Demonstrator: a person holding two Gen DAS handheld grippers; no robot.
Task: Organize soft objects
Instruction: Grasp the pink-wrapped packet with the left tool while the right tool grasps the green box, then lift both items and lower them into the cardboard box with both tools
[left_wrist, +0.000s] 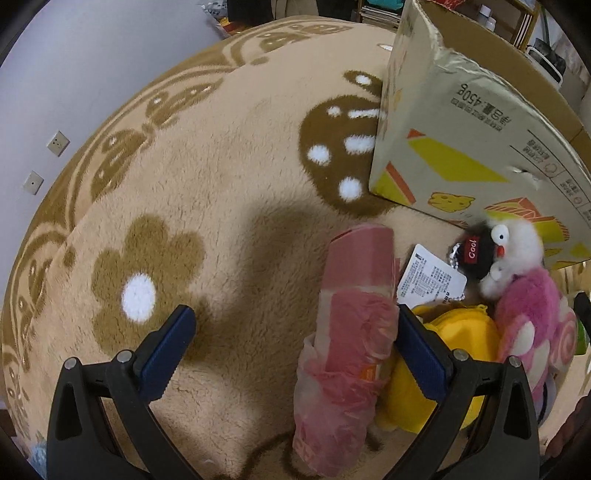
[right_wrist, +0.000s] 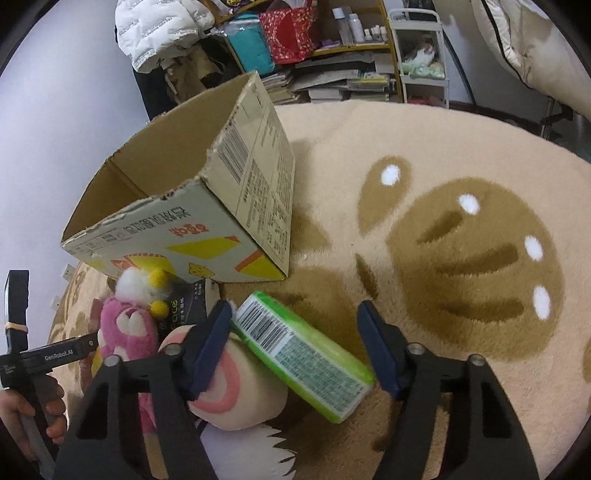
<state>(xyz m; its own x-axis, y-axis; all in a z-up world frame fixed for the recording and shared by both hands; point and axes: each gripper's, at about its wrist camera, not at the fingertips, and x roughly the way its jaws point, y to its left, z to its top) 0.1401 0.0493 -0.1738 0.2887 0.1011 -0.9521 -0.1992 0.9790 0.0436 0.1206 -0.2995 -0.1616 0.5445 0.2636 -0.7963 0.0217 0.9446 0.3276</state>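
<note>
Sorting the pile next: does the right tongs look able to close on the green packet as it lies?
Probably yes. The green packet lies between the open fingers of the right tongs, its top bare. The left finger sits against the pink swirl plush, which might get pinched too.

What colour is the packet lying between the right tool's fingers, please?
The packet is bright green with a white barcode label, clearest in the right wrist view.

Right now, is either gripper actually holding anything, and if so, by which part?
Neither grips yet. The left gripper stands open around the pink wrapped pack. The right gripper straddles the green pack, touching its barcode end with one finger only.
</note>
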